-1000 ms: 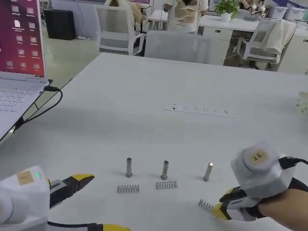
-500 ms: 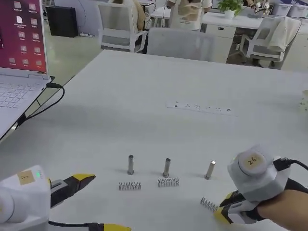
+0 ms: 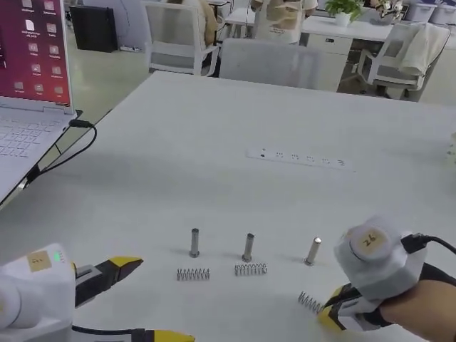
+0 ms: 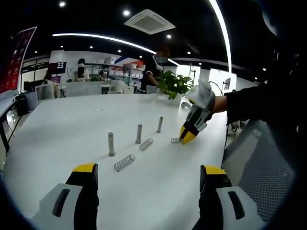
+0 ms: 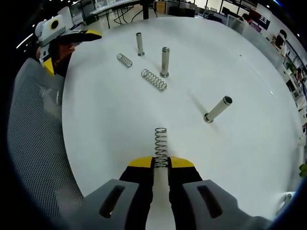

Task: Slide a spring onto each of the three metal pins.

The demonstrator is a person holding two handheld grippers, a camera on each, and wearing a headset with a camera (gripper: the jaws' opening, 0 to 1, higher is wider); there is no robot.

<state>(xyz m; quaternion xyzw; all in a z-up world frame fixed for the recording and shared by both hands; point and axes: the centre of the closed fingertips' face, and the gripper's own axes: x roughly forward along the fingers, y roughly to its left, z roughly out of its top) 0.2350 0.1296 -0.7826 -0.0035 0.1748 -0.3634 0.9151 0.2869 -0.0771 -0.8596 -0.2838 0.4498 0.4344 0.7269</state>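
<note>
Three metal pins stand upright in a row on the white table: left pin (image 3: 194,242), middle pin (image 3: 248,247), right pin (image 3: 313,251). One spring (image 3: 193,274) lies in front of the left pin and another spring (image 3: 250,269) in front of the middle pin. My right gripper (image 3: 326,311) (image 5: 161,163) is shut on the near end of a third spring (image 5: 160,143) (image 3: 309,303), which lies low over the table just before the right pin (image 5: 218,109). My left gripper (image 4: 146,173) (image 3: 135,299) stands open at the near left, with nothing between its fingers.
A laptop (image 3: 28,85) sits at the far left with a black cable (image 3: 68,153) trailing over the table. A white power strip (image 3: 299,158) lies further back. Chairs and people are beyond the table's far edge.
The head camera has tipped slightly, shifting the scene down. My right gripper has edged a little lower with the spring. The left gripper holds still.
</note>
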